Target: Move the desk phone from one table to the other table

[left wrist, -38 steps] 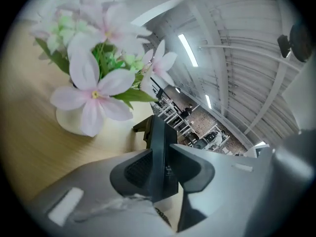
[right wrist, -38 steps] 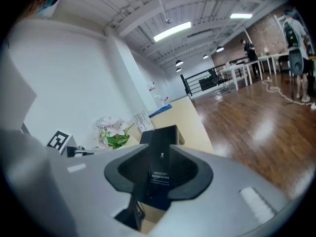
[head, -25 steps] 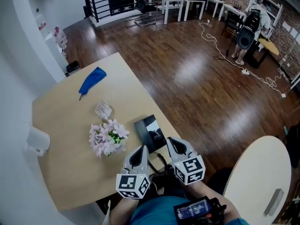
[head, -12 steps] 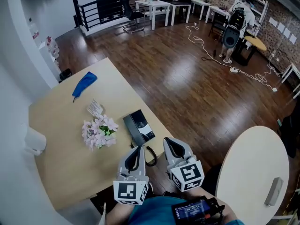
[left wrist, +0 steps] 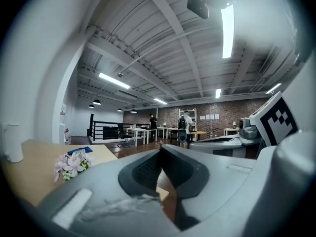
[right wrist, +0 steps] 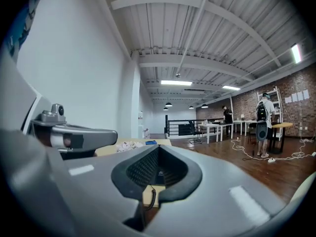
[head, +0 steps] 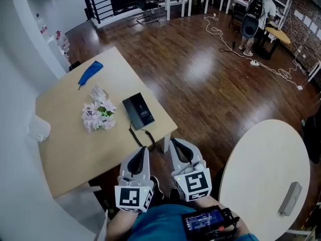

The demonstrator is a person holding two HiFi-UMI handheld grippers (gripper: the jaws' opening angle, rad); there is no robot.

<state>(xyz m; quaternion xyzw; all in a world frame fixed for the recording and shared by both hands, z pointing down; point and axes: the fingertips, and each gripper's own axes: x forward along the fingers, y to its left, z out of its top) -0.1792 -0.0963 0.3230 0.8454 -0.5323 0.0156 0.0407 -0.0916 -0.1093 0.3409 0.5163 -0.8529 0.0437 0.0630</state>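
Hovering short of the square worktop [head: 65,134], the left tool [head: 142,150] and right tool [head: 174,144] are both clamped shut, empty. The phone [head: 139,111] lies near that worktop's edge, ungrasped; next they likely must open and reach it.

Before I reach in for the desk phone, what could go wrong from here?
The cord loops loose by the edge of the table, next to the desk phone; it may snag or drag on lifting. The left gripper and right gripper are both shut and empty, so they could shove the phone rather than grasp it. The flowers stand close by and might get knocked.
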